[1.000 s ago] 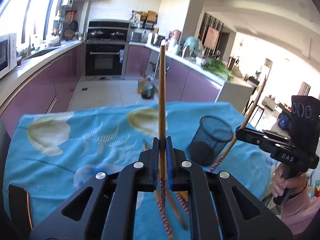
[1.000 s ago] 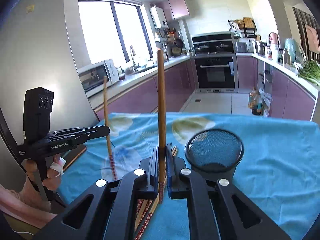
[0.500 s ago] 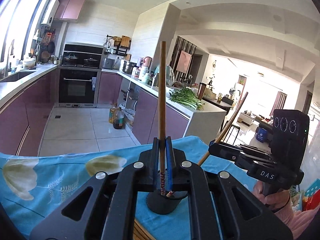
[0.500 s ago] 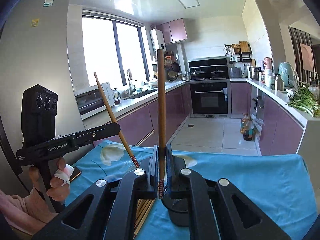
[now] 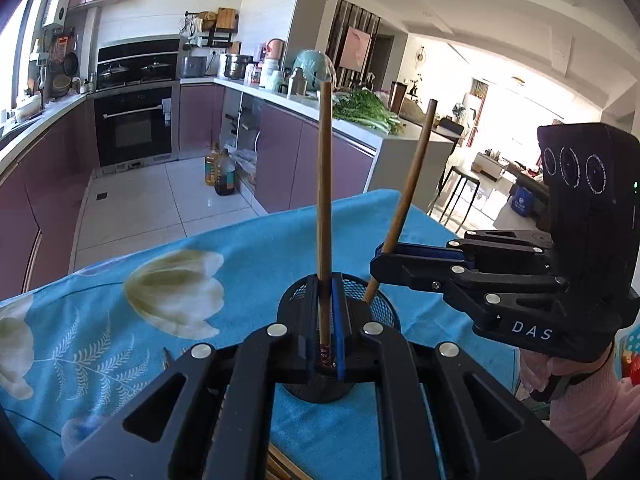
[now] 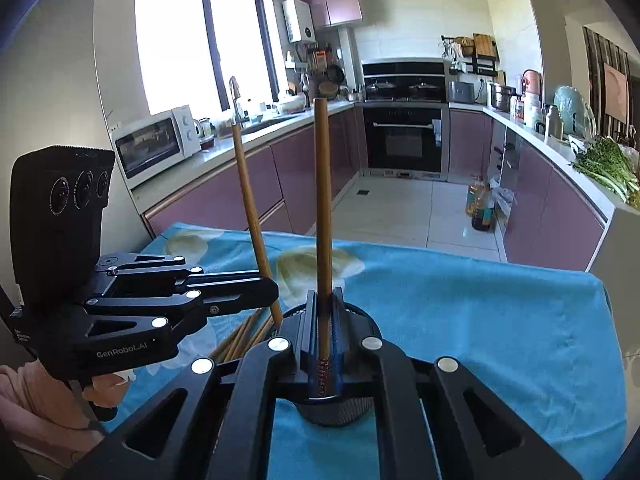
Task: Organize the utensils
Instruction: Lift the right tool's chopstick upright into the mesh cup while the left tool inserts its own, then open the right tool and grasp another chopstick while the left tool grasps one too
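My left gripper (image 5: 325,284) is shut on a brown chopstick (image 5: 323,200) that stands upright, its patterned lower end over the black mesh cup (image 5: 384,312). My right gripper (image 6: 323,296) is shut on a second chopstick (image 6: 322,208), also upright above the cup (image 6: 336,412). In the left wrist view the right gripper (image 5: 379,262) comes in from the right, and its chopstick (image 5: 412,184) leans with the tip inside the cup's rim. In the right wrist view the left gripper (image 6: 274,292) comes in from the left with its chopstick (image 6: 250,208).
The table wears a blue cloth with pale flowers (image 5: 120,320). Several loose chopsticks (image 6: 240,336) lie on it left of the cup. Each gripper is held by a hand in a pink sleeve (image 5: 580,412). Kitchen counters and an oven (image 6: 404,136) stand beyond.
Both grippers have swung in towards the mesh cup with their chopsticks. The cup now sits right behind both pairs of fingers, and the two grippers are closer together.
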`<state>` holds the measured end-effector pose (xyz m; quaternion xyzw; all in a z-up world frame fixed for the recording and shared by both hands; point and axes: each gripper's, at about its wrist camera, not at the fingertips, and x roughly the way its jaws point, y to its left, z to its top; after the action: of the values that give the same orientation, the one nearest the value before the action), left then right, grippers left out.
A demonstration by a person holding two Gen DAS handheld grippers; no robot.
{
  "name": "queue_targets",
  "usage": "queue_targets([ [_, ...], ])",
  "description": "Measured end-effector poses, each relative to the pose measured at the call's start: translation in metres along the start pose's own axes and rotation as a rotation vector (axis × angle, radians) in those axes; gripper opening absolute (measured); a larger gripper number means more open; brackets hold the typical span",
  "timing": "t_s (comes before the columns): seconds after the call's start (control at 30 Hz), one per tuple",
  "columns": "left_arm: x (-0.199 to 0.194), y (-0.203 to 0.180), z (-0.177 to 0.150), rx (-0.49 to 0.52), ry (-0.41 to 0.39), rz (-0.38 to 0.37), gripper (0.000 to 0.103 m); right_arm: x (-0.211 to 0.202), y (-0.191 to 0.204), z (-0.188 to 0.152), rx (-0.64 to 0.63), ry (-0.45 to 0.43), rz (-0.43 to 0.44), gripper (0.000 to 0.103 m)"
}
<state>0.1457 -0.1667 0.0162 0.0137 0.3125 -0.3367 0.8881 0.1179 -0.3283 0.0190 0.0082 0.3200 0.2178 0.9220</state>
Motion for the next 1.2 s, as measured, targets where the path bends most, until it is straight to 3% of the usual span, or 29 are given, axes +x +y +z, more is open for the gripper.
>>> queue_targets([
  [0.27, 0.020, 0.022, -0.010, -0.024, 0.039, 0.016, 0.008, 0.026, 0.001, 0.001, 0.030, 0.042, -0.010, 0.007],
  [0.37, 0.014, 0.025, -0.011, -0.031, 0.025, 0.026, 0.016, 0.030, 0.002, 0.000, 0.048, 0.037, -0.018, 0.007],
  [0.53, -0.011, 0.034, -0.016, -0.037, -0.044, 0.093, 0.023, 0.020, 0.003, -0.004, 0.060, -0.004, -0.027, 0.021],
  [0.6, -0.028, 0.038, -0.020, -0.035, -0.083, 0.133, 0.032, 0.010, 0.009, -0.005, 0.045, -0.032, -0.016, 0.024],
  [0.77, -0.061, 0.054, -0.039, -0.042, -0.096, 0.202, 0.038, -0.015, 0.042, -0.016, -0.039, -0.073, 0.088, 0.030],
  [0.93, -0.067, 0.071, -0.070, -0.058, -0.005, 0.229, 0.039, 0.002, 0.076, -0.043, -0.096, 0.030, 0.170, 0.031],
  [1.2, -0.046, 0.093, -0.123, -0.120, 0.132, 0.224, 0.039, 0.063, 0.089, -0.082, -0.049, 0.234, 0.176, 0.029],
])
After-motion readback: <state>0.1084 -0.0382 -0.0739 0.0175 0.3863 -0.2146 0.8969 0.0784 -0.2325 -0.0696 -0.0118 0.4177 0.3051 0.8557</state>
